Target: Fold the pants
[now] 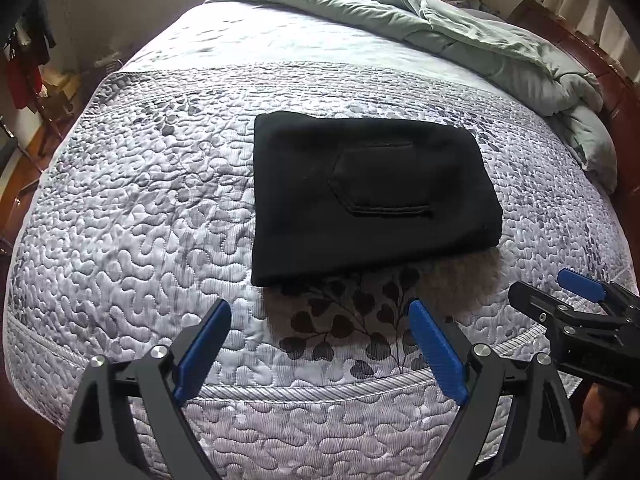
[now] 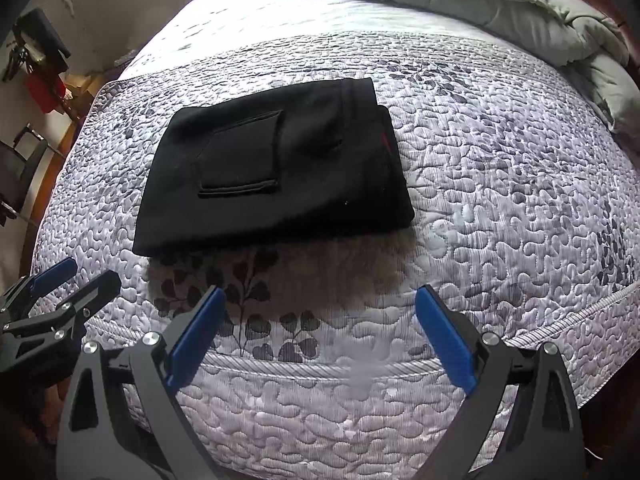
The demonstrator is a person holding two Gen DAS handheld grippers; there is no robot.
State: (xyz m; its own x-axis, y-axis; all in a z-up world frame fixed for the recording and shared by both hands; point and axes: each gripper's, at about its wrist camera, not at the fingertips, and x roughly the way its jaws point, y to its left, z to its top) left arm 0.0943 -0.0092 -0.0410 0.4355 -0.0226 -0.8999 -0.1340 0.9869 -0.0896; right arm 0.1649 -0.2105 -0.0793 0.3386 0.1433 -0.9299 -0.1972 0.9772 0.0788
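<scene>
**Black pants lie folded, both grippers empty**

The pants [image 1: 372,192] sit as a compact rectangle at the centre of the frame on the quilted bedspread [image 1: 140,200], pocket up. The left gripper [image 1: 320,344] and right gripper [image 2: 320,332] hover at the lower edge, fingers spread wide, holding nothing. The fabric looks soft, thick and limp; any further pinch is best made at a folded edge's corners.

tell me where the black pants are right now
The folded black pants lie on the quilted bedspread mid-bed, ahead of both open grippers, with the green comforter bunched beyond them.
</scene>
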